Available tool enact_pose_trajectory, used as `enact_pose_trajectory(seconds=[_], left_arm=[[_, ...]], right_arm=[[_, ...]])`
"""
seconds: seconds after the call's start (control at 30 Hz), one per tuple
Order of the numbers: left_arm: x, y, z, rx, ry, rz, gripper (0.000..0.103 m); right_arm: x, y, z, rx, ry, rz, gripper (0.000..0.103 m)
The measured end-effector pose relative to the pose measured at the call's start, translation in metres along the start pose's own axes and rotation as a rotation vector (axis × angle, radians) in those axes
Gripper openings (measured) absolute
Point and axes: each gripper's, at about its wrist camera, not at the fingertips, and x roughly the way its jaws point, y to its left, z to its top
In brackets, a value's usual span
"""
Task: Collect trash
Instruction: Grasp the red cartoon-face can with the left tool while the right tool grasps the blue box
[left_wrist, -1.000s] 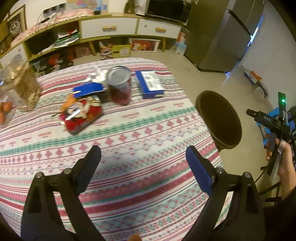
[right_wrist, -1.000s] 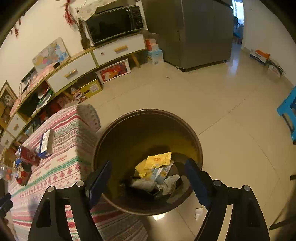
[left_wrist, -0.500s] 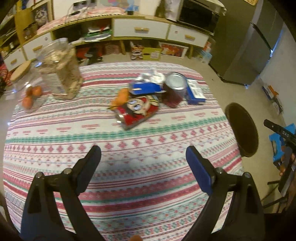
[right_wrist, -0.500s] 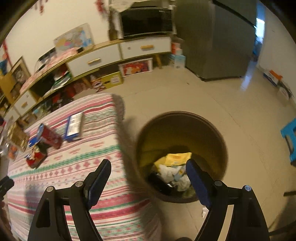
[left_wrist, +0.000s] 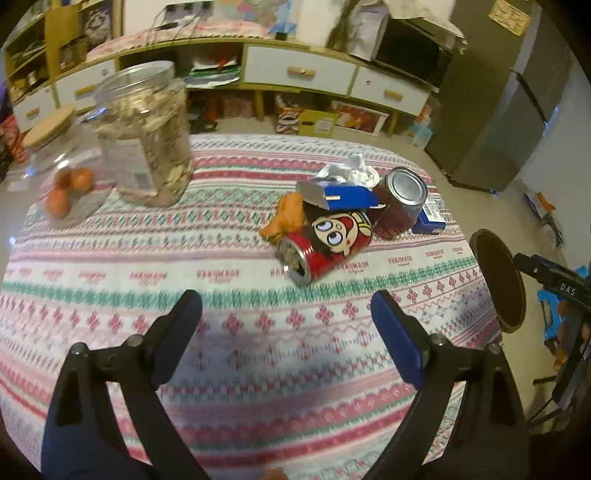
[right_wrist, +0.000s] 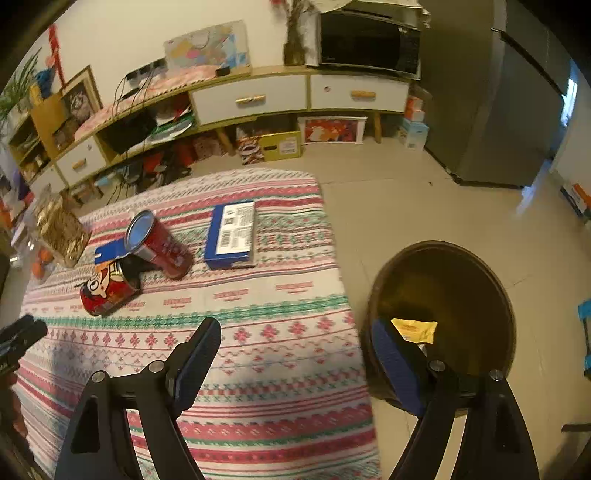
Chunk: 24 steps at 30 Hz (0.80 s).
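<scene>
While both sets of fingers gape wide and empty, the left gripper (left_wrist: 284, 317) faces, beyond the table's (left_wrist: 236, 347) "HAKUMAOK" band, a cartoon-faced red can (left_wrist: 325, 243) lying left of an upright can (left_wrist: 400, 203), and the right gripper (right_wrist: 295, 347) hangs left of the bin (right_wrist: 443, 295).

White letters "DAS" are readable on the black handheld device (left_wrist: 554, 280) at the right edge of the left wrist view. The pink, green and white patterned cloth (left_wrist: 236, 332) on the bench repeats a small red word along one white band, too blurred to read. The flat blue-and-white carton (right_wrist: 231, 234) carries a barcode and a QR-type code on its white label; its print is illegible.
</scene>
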Motion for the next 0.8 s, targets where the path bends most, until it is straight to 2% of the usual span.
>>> enact_pose_trajectory(seconds=[0.1, 0.17, 0.23, 0.37, 0.53, 0.8], left_arm=[[0.019, -0.003, 0.006, 0.062, 0.008, -0.002, 0.093], [0.033, -0.004, 0.015, 0.106, 0.021, -0.002, 0.093], [0.044, -0.006, 0.025, 0.152, 0.027, -0.051, 0.093], [0.058, -0.020, 0.038, 0.261, 0.047, -0.086, 0.093], [0.074, -0.046, 0.044, 0.404, 0.096, -0.105, 0.092], [0.095, -0.059, 0.046, 0.478, 0.149, -0.077, 0.076]], right_arm=[[0.011, 0.007, -0.005, 0.004, 0.027, 0.013, 0.085], [0.020, 0.009, -0.006, 0.029, 0.064, 0.063, 0.085], [0.029, 0.009, -0.003, 0.052, 0.090, 0.115, 0.085], [0.041, 0.011, 0.011, 0.052, 0.076, 0.126, 0.085], [0.068, 0.014, 0.030, 0.060, 0.101, 0.151, 0.085], [0.105, 0.044, 0.046, -0.058, 0.084, 0.123, 0.085]])
